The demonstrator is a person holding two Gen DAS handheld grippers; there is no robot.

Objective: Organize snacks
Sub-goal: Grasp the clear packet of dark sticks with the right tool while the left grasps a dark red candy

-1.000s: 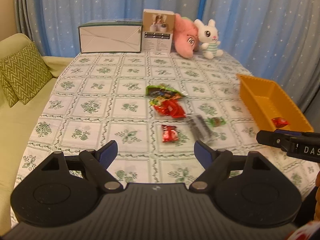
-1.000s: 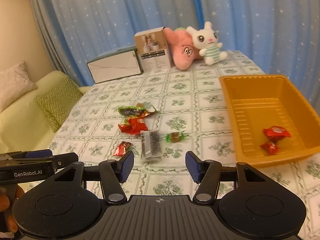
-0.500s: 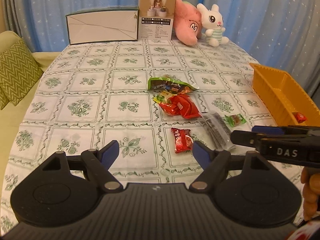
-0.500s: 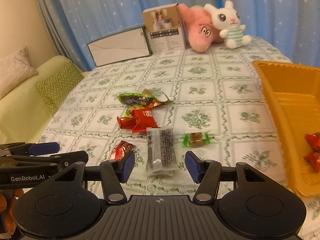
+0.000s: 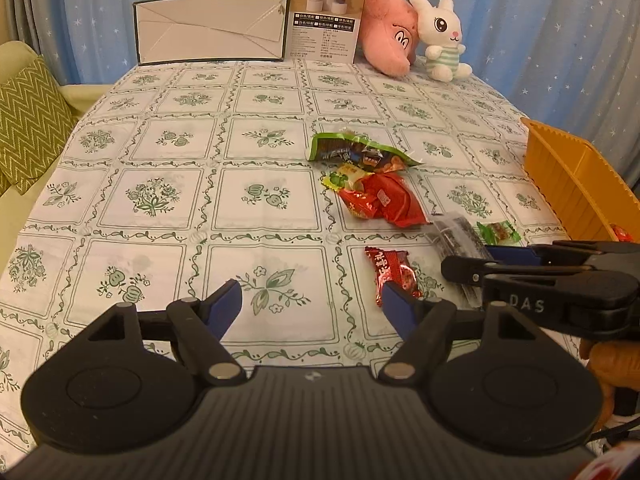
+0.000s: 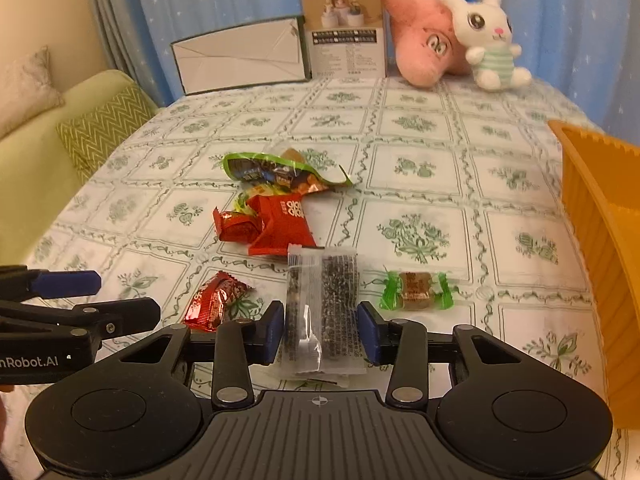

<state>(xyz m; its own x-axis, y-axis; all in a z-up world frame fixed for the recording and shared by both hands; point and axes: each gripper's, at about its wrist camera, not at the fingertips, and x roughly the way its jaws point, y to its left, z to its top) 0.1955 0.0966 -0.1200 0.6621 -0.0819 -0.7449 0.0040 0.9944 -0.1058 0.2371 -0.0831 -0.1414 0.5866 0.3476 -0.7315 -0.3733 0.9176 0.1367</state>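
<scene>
Loose snacks lie on the flowered tablecloth (image 5: pixel 168 200). My right gripper (image 6: pixel 321 332) is low over a clear packet of dark seeds (image 6: pixel 322 304). Its jaws are closing with the packet between them, the blue pads at the packet's long edges and the packet still flat. A green-wrapped candy (image 6: pixel 416 294) lies just to the right. My left gripper (image 5: pixel 312 304) is open and narrowing a little, with nothing between its fingers. A small red candy (image 5: pixel 394 272) lies by its right fingertip. Further off are red packets (image 5: pixel 380 200) and a green packet (image 5: pixel 356 154).
An orange tray (image 5: pixel 576 184) stands at the right edge with a red candy (image 5: pixel 622 234) in it. At the table's far end are a white box (image 5: pixel 212 28), a brown carton (image 5: pixel 326 24), a pink plush (image 5: pixel 390 44) and a white bunny (image 5: pixel 442 36). A sofa with a zigzag cushion (image 5: pixel 28 120) is left.
Both grippers have come down and forward toward the snacks. The right gripper's jaws have narrowed around the clear packet, which now lies between its pads.
</scene>
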